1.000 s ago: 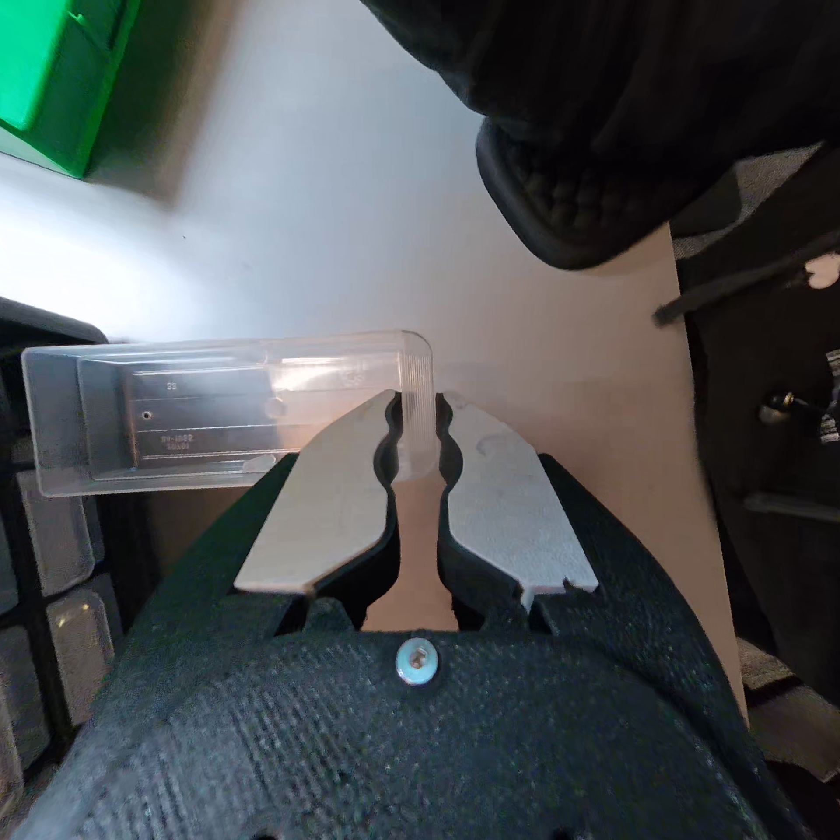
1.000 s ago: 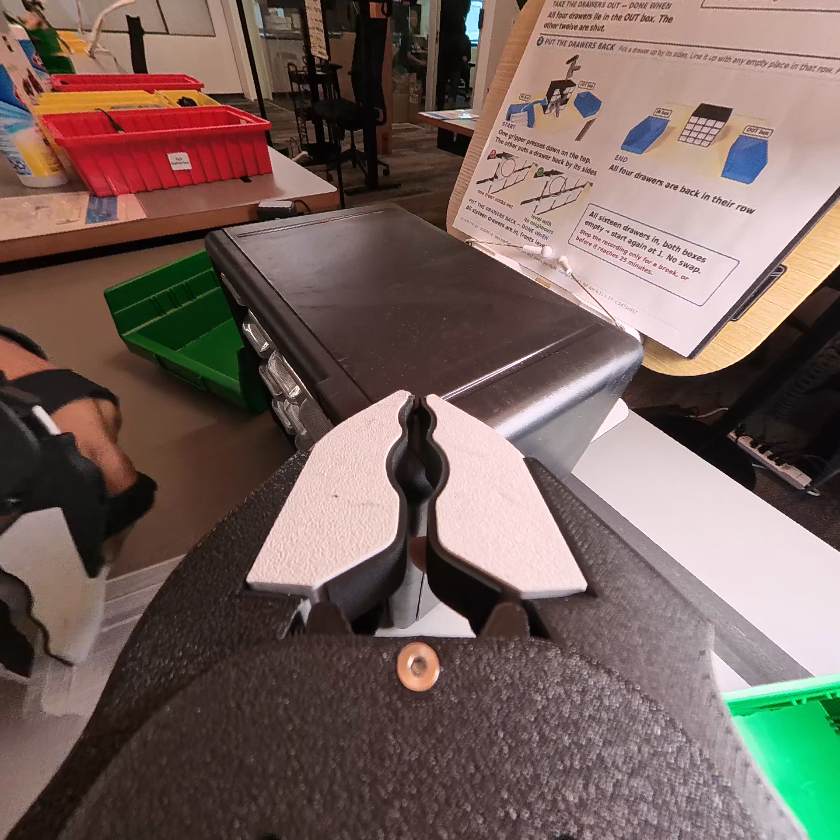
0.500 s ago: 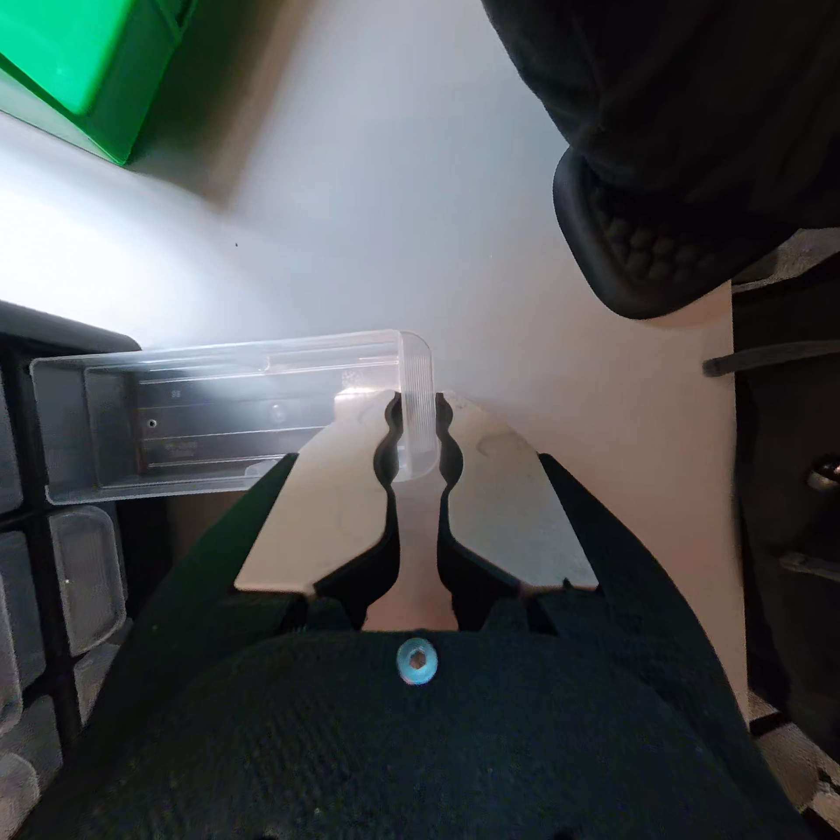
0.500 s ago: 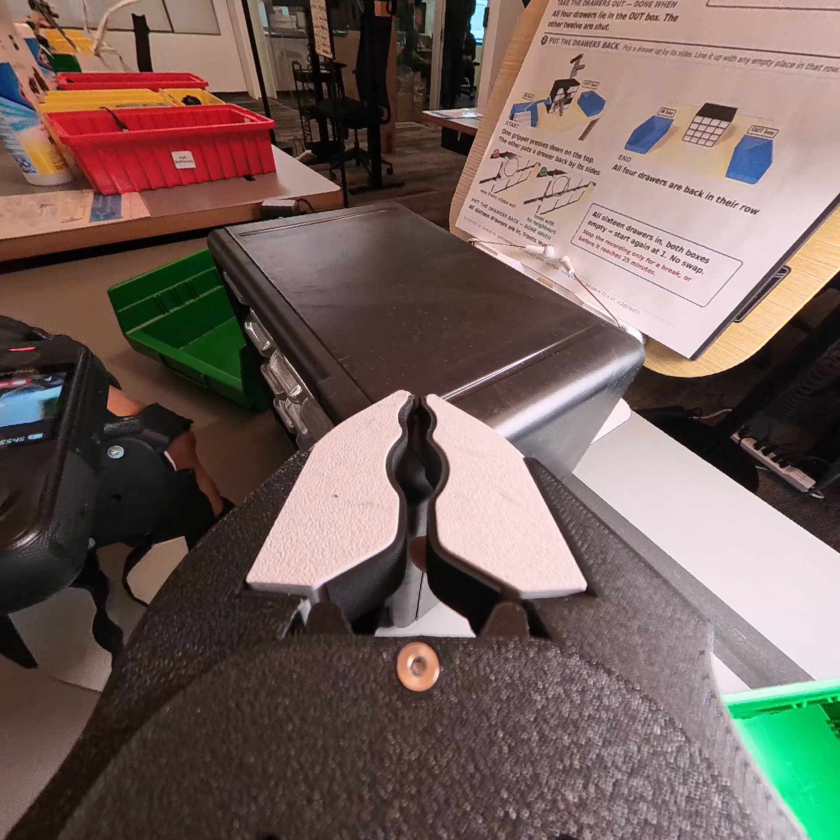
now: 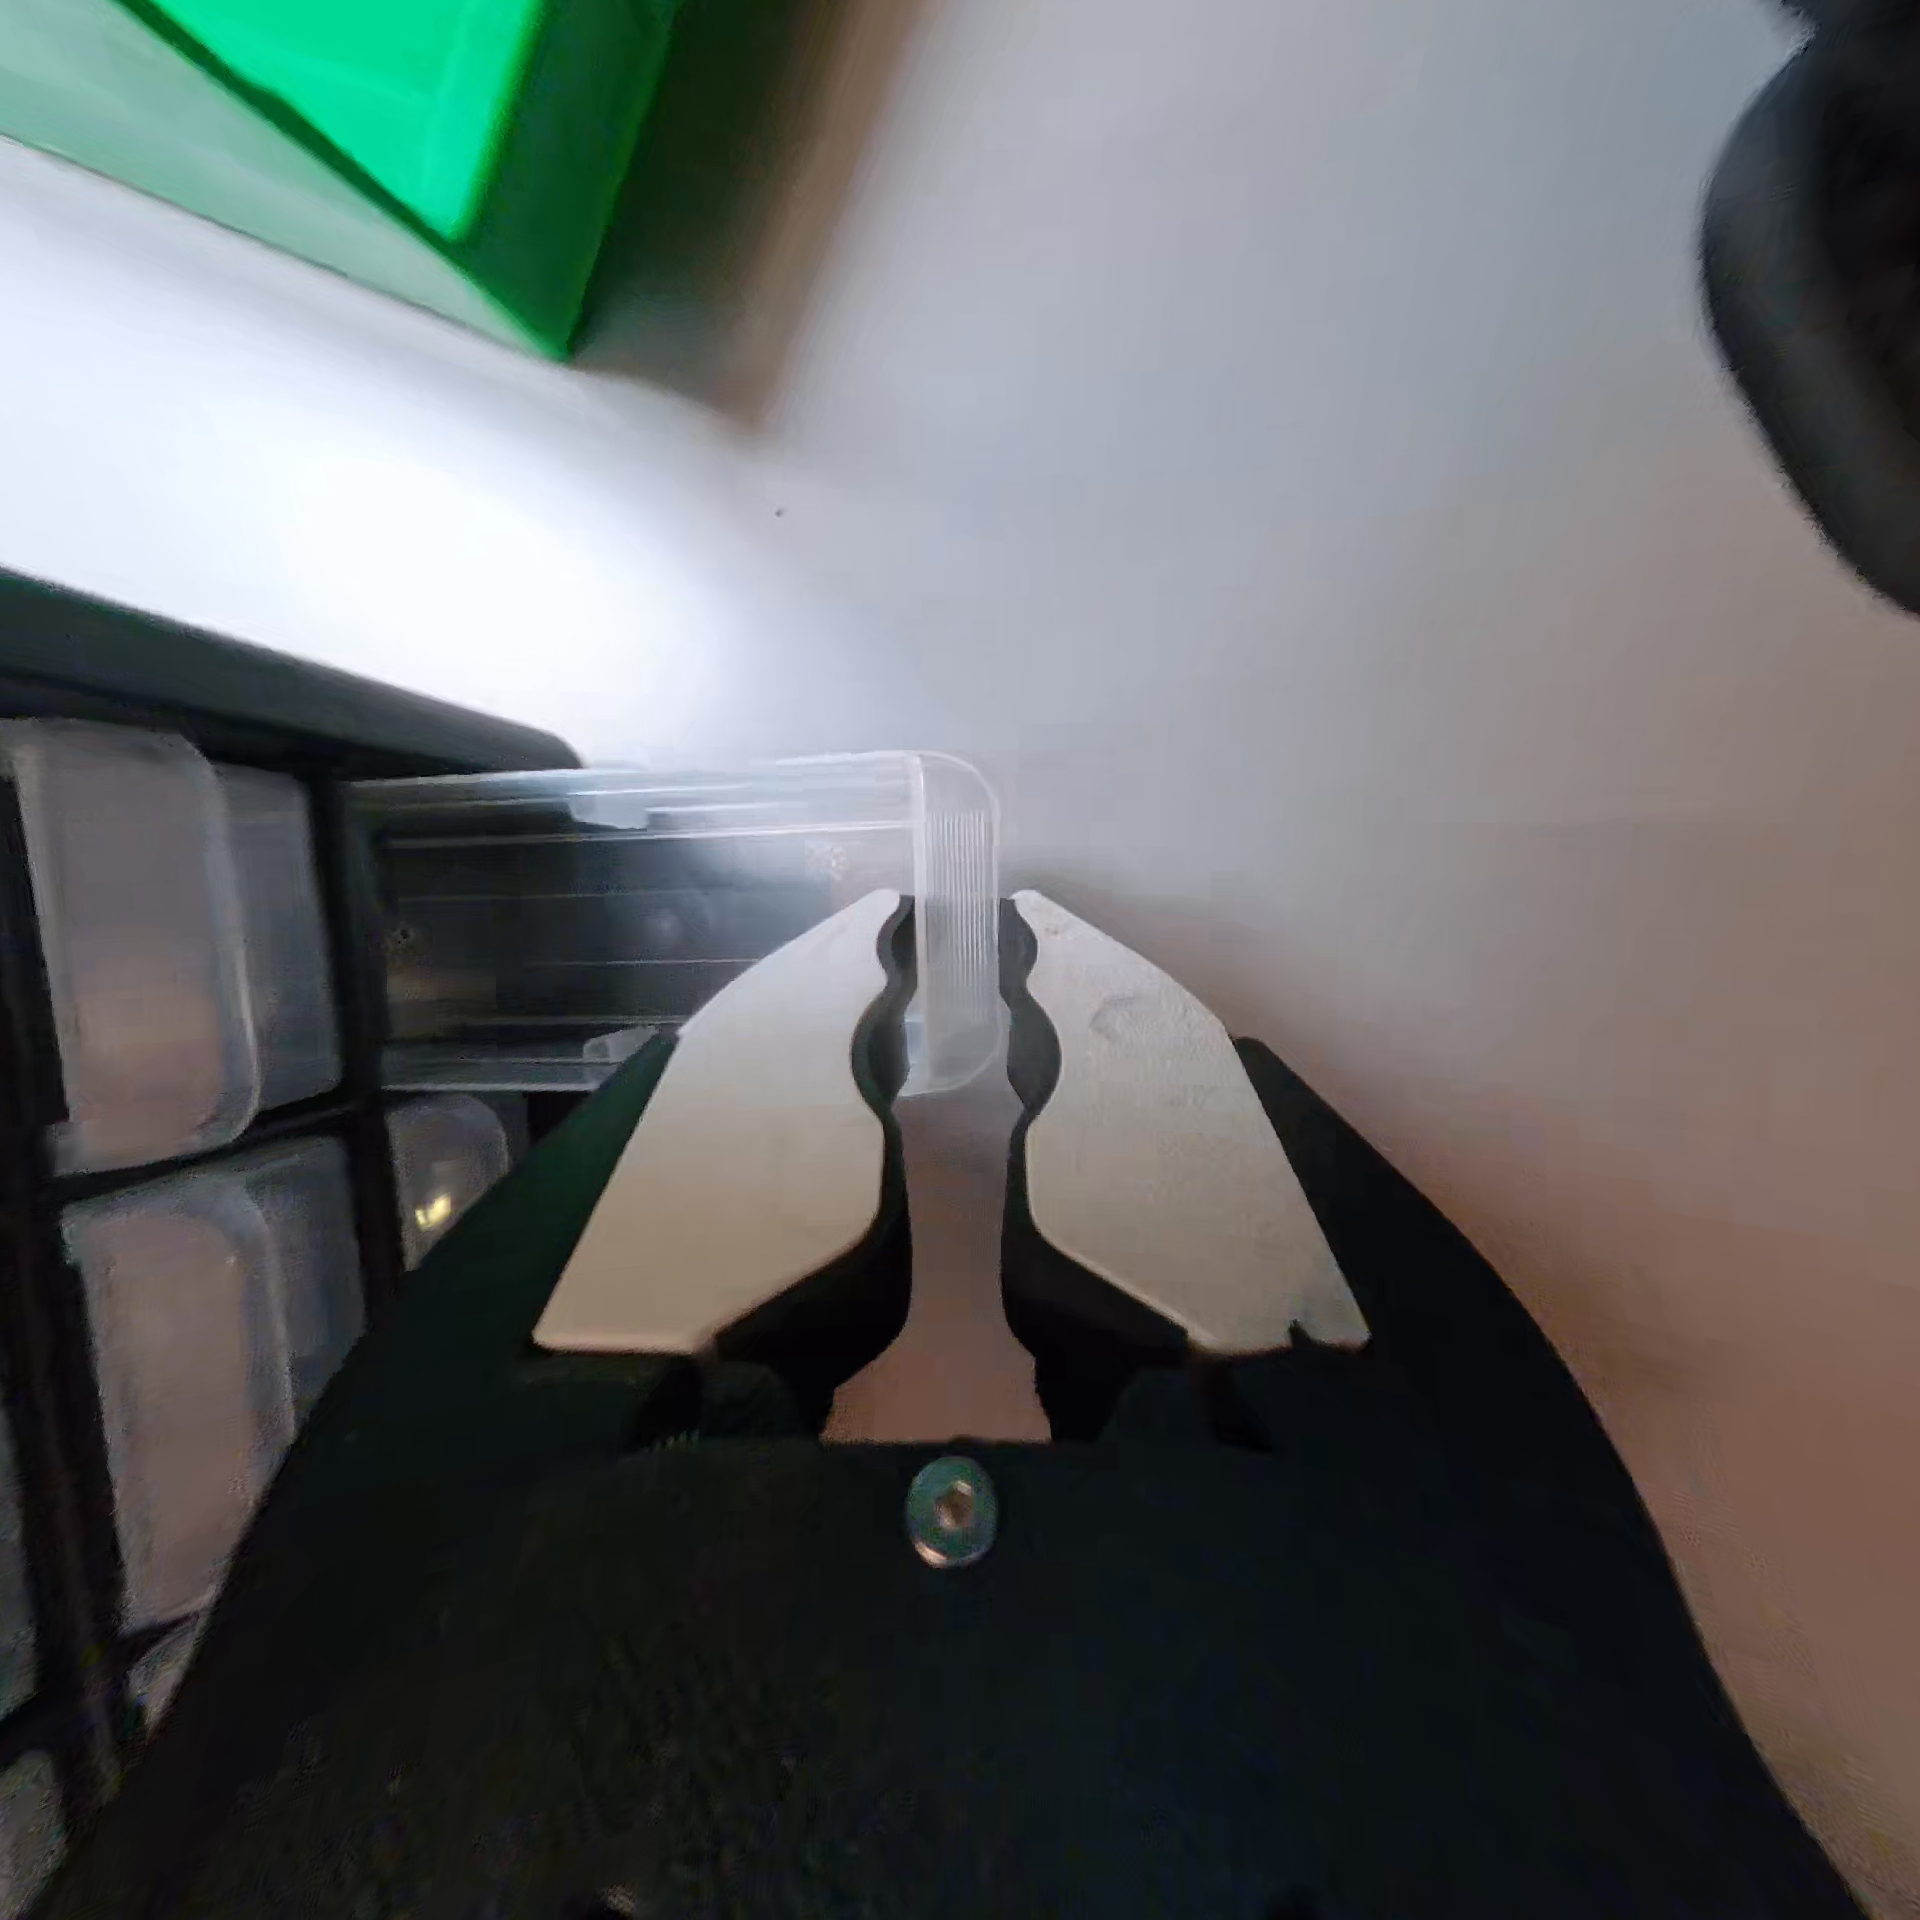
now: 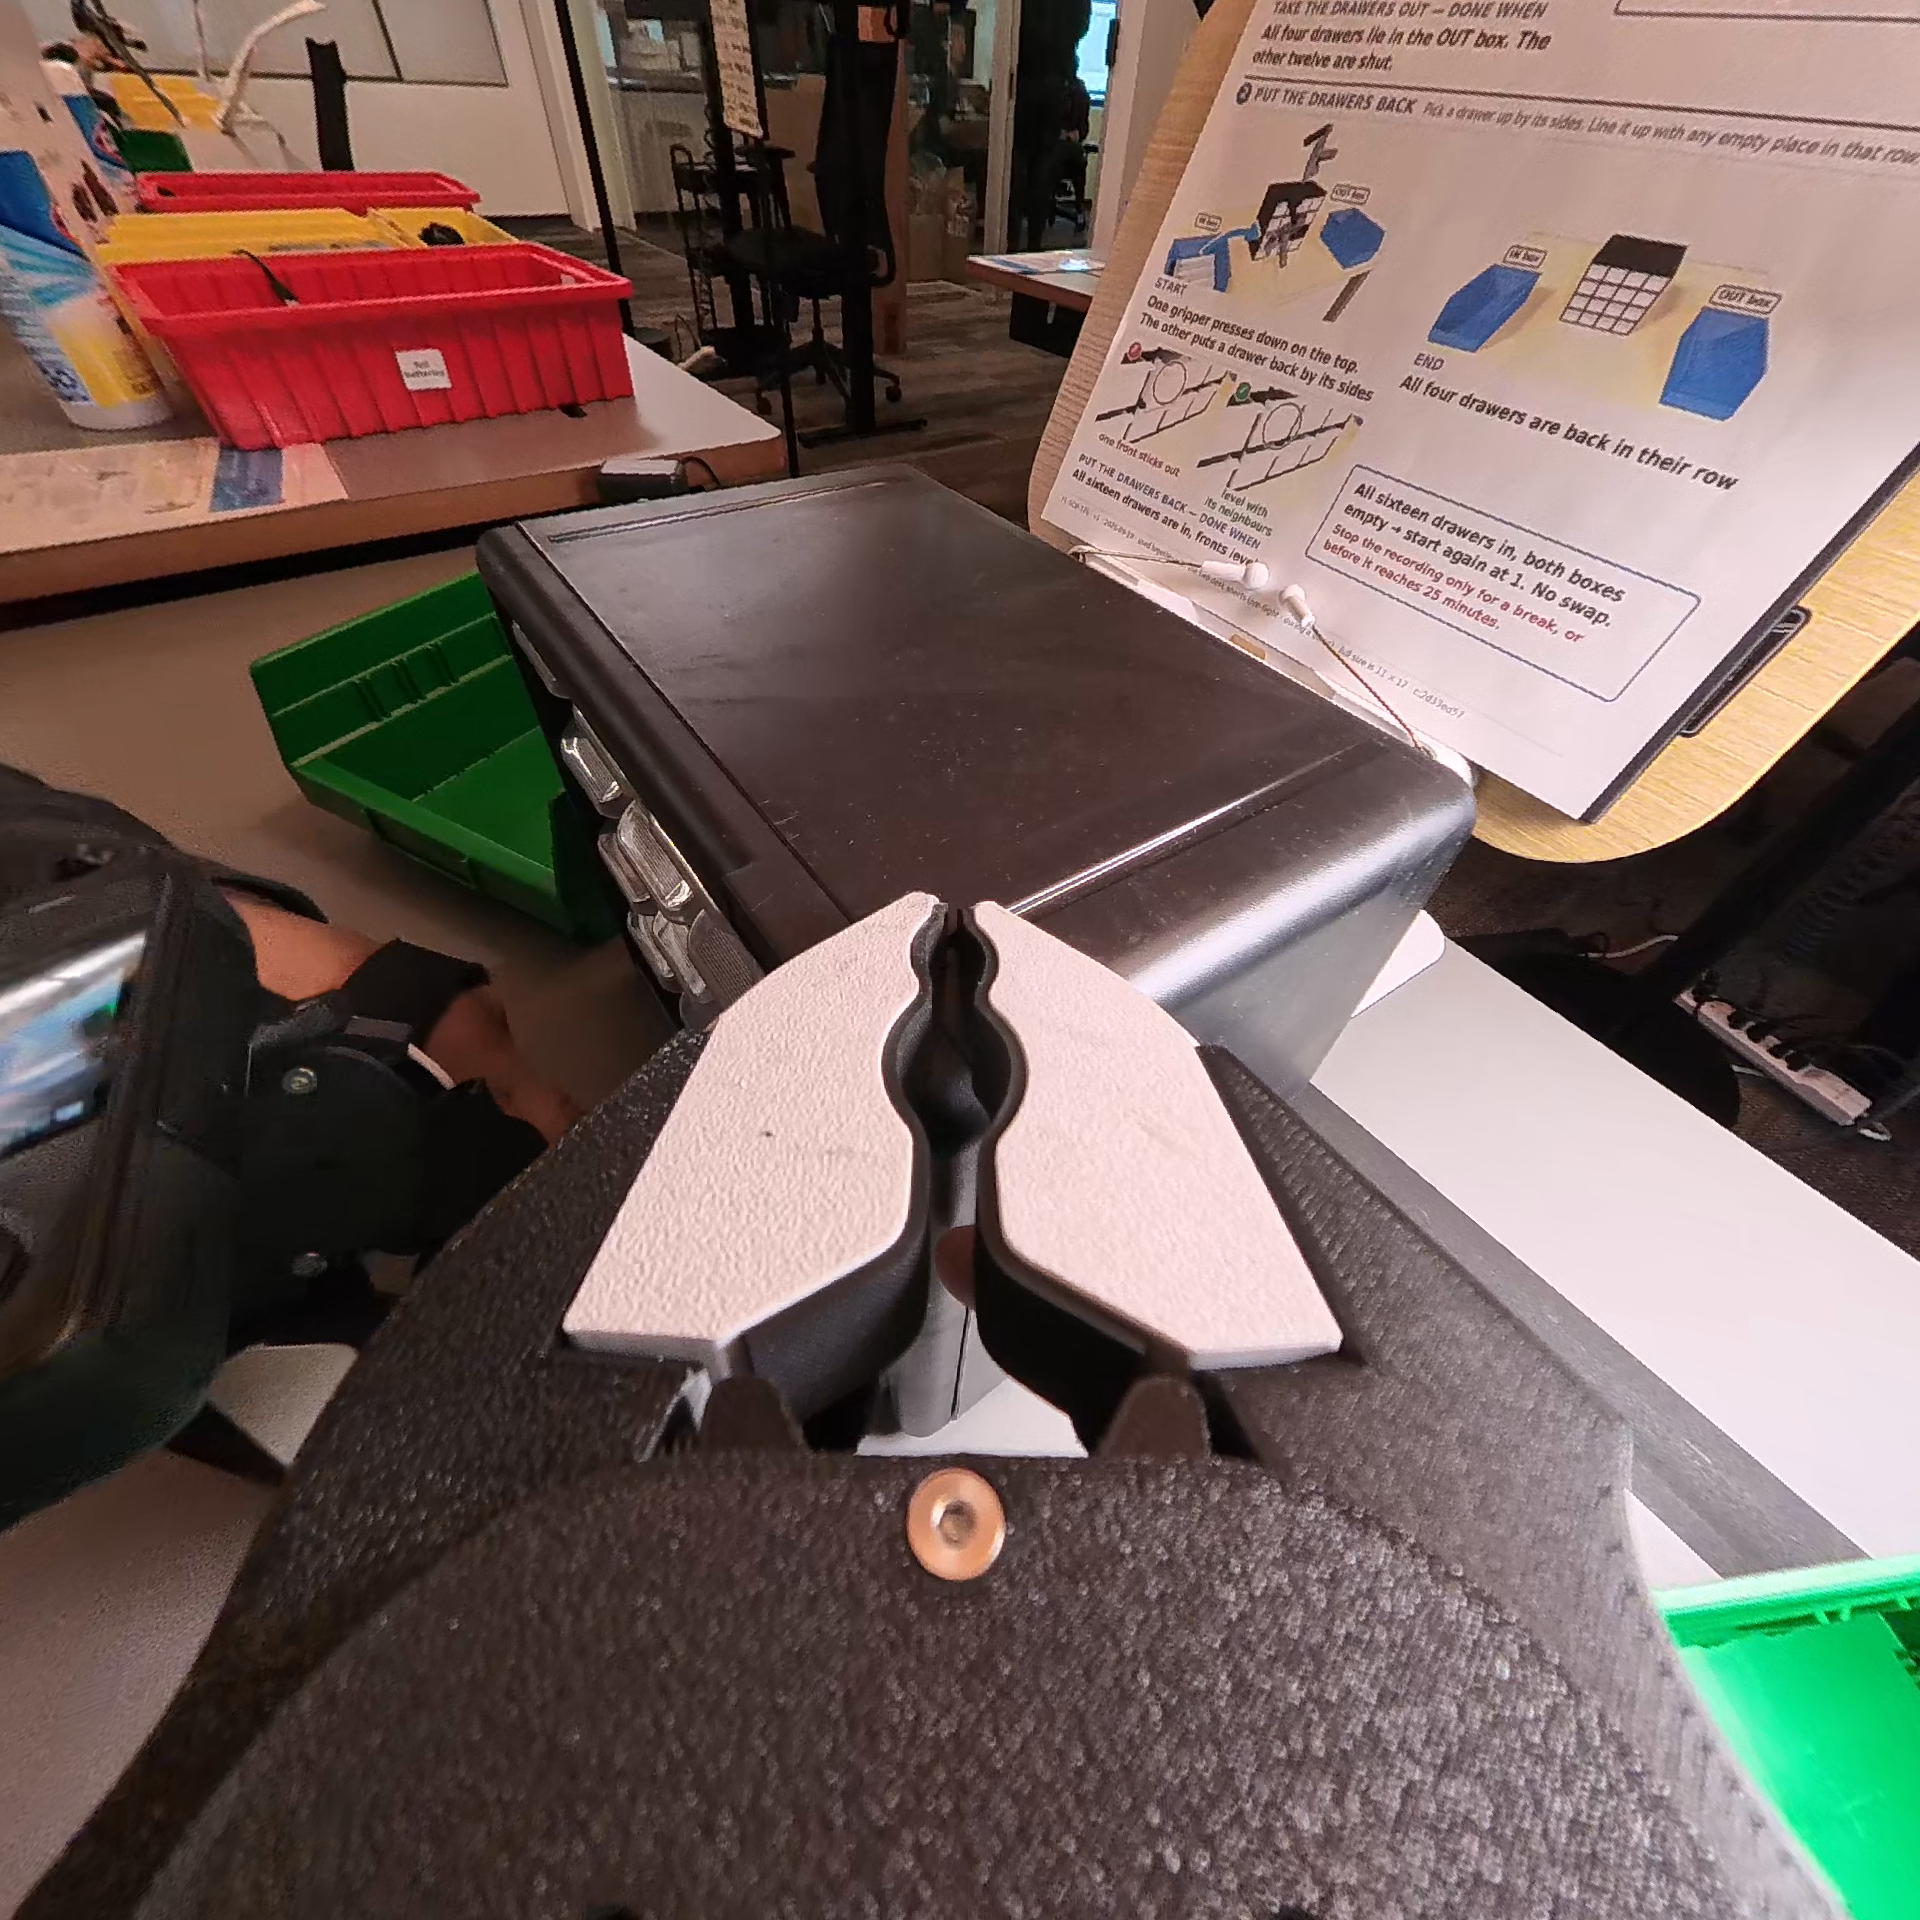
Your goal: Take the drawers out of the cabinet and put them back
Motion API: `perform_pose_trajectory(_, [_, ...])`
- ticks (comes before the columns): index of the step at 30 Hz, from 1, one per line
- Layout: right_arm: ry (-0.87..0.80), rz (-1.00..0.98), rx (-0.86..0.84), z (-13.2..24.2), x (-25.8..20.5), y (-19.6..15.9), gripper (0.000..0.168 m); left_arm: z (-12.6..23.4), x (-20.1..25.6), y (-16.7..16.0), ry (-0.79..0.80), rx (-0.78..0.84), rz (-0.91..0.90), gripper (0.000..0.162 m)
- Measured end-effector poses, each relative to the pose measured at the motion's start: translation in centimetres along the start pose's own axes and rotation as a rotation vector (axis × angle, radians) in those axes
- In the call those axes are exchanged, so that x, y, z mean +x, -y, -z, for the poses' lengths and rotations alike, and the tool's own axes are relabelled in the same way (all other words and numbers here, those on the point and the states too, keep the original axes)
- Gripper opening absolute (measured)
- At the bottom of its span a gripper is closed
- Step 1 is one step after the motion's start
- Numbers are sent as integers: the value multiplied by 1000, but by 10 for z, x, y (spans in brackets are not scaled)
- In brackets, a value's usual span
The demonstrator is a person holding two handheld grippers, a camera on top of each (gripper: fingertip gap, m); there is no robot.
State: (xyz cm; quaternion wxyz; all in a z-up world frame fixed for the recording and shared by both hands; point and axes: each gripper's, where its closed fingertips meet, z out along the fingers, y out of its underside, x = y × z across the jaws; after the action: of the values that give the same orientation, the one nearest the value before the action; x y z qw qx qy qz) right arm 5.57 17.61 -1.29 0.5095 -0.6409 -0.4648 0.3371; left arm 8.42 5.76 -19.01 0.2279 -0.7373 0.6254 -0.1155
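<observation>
Left hand-held gripper (image 5: 951, 961) pinching clear drawer's (image 5: 644, 925) handle, long axis pointing into cabinet (image 5: 187, 686), right hand-held gripper (image 6: 956, 935) closed.

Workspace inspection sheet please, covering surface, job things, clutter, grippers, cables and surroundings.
Surface: pale tabletop, bare near the cabinet front.
Job's things: clear drawer partly inside a slot of the black cabinet; other drawers shut.
Clutter: green bin beside the cabinet; second green bin at lower right.
Grippers: left gripper shut on the drawer's front tab; right gripper shut, at the cabinet's top corner.
Cables: thin wire under the instruction board.
Surroundings: red bins on another table.
</observation>
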Motion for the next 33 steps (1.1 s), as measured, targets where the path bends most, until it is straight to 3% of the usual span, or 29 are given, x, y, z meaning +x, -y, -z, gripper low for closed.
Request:
perform_pose_trajectory(4, [3,-3,2,0,0,0,1,-8,-15,-2,82,47,6,15])
perform_pose_trajectory(9, [7,-8,4,0,0,0,1,-7,-50,0,301,116,15,18])
perform_pose_trajectory(15, [4,-3,1,0,0,0,1,9,-59,3,416,238,92,22])
perform_pose_trajectory(22, [4,-7,3,0,0,0,1,9,-51,-2,439,240,91,1])
perform_pose_trajectory(33, [5,-11,4,0,0,0,2,-3,-82,-10,514,253,184,0])
